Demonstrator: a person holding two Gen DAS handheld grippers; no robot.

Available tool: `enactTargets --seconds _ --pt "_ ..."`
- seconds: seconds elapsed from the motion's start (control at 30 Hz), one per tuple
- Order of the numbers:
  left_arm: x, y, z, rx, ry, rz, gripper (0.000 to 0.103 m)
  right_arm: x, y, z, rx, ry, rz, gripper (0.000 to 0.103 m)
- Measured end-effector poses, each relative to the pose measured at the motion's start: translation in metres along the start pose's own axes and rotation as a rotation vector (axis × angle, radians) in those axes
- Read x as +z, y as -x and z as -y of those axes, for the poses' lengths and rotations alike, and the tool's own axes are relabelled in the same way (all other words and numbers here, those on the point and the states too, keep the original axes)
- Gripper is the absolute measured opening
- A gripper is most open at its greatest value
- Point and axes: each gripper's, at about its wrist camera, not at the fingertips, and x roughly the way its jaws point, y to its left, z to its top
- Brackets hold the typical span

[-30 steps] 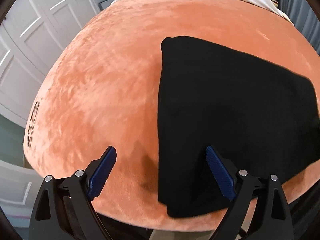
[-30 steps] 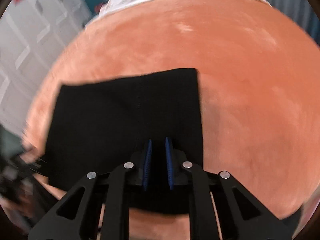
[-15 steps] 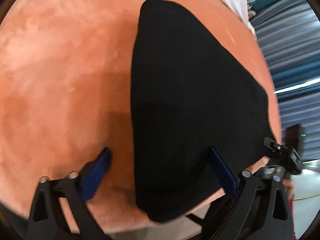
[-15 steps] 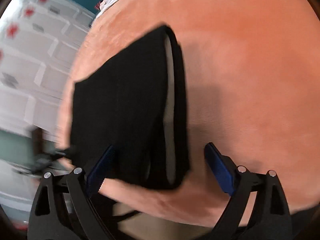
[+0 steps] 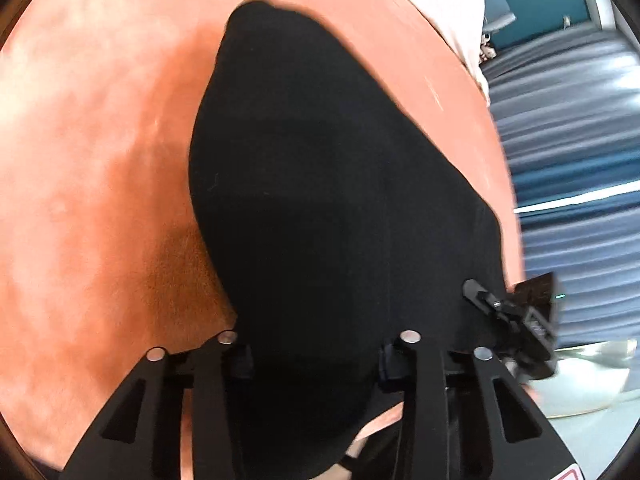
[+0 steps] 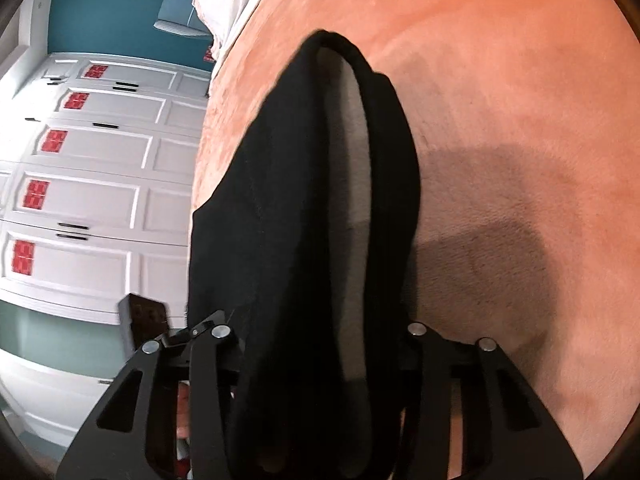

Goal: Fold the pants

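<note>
Pants: black pants (image 5: 340, 208), folded into a thick bundle, lay on an orange plush blanket (image 5: 100, 160) and ran forward and away from both grippers; the near end of the bundle reached back between the fingers of each.

Pants edge: in the right wrist view the layered side of the pants (image 6: 304, 240) faced up, with a pale grey inner strip between two black folds, straight ahead of that gripper.

Left gripper: the left gripper (image 5: 316, 356) pointed steeply down at the near left part of the bundle; its jaws were closing, the cloth filled the gap between them, and the pads were hidden by the black fabric, so I could not tell if they already pressed on it.

Right gripper: the right gripper (image 6: 324, 344) straddled the near end of the layered edge; its jaws were closing with the folds between them, and contact of the pads was likewise hidden.

Other gripper seen: from the left wrist view the right gripper's black body showed low on the right, at the far side of the bundle.

Blanket: bare orange lay left of the left gripper and right of the right one, with a dark shadow (image 6: 480, 248) just right of the right gripper.

Background: white panelled wardrobe doors (image 6: 92, 184) stood far left of the right gripper; a white sheet (image 5: 448, 4) lay ahead beyond the blanket.
</note>
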Motion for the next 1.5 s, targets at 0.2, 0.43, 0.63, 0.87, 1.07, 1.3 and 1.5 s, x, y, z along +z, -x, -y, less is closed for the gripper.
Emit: enactTargets --seconds 0.2,0.43,0.63,0.87,1.07,1.3,1.5 --pt "-0.014 0.045 0.062 0.145 -0.135 0.075 0.031 -0.024 0.032 -0.055 -0.115 0.134 0.056 0.037" --pt "-0.033 0.042 0.09 0.322 -0.203 0.028 0.032 -0.056 0.047 -0.059 -0.211 0.152 0.025 0.037" --pt "-0.04 0.005 0.071 0.421 -0.164 -0.009 0.032 -0.062 0.023 -0.028 -0.273 0.098 0.01 0.038" --pt "-0.032 0.049 0.094 0.305 -0.142 0.058 0.031 -0.061 0.044 -0.057 -0.241 0.153 0.053 0.037" --pt "-0.024 0.119 0.14 0.193 -0.199 0.163 0.031 -0.055 0.102 -0.122 -0.157 0.261 0.164 0.037" --pt "0.006 0.214 0.219 0.105 -0.351 0.419 0.032 -0.025 0.178 -0.218 -0.024 0.45 0.374 0.037" --pt "0.062 0.272 0.285 0.12 -0.501 0.657 0.032 0.036 0.21 -0.293 0.058 0.605 0.541 0.037"
